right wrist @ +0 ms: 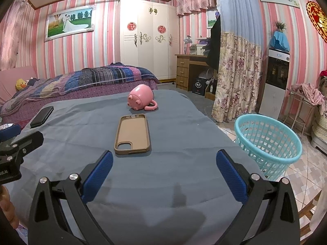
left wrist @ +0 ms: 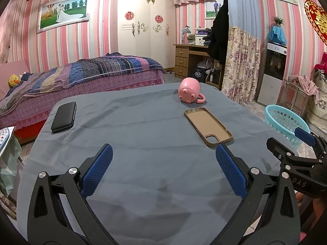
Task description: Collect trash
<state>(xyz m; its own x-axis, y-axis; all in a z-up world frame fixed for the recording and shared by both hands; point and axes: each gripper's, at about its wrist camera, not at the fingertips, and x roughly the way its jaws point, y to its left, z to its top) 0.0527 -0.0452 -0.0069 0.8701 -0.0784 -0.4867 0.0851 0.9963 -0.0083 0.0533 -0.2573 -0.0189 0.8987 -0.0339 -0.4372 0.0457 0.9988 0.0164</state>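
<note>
A tan phone case [left wrist: 208, 126] [right wrist: 133, 134] lies flat on the grey-blue tablecloth [left wrist: 143, 163] [right wrist: 163, 173]. A pink pig mug [left wrist: 189, 90] [right wrist: 141, 100] lies on its side at the far end. A black case [left wrist: 64, 116] [right wrist: 41, 116] lies at the left edge. A turquoise basket [right wrist: 267, 143] [left wrist: 286, 123] stands on the floor to the right of the table. My left gripper [left wrist: 163, 171] is open and empty above the cloth. My right gripper [right wrist: 164, 173] is open and empty, just short of the phone case.
A bed [left wrist: 81, 77] with a striped quilt stands behind the table at the left. A wooden desk [left wrist: 190, 59], a floral curtain [right wrist: 237, 77] and a water dispenser [right wrist: 276, 81] stand at the back right. The floor on the right is tiled.
</note>
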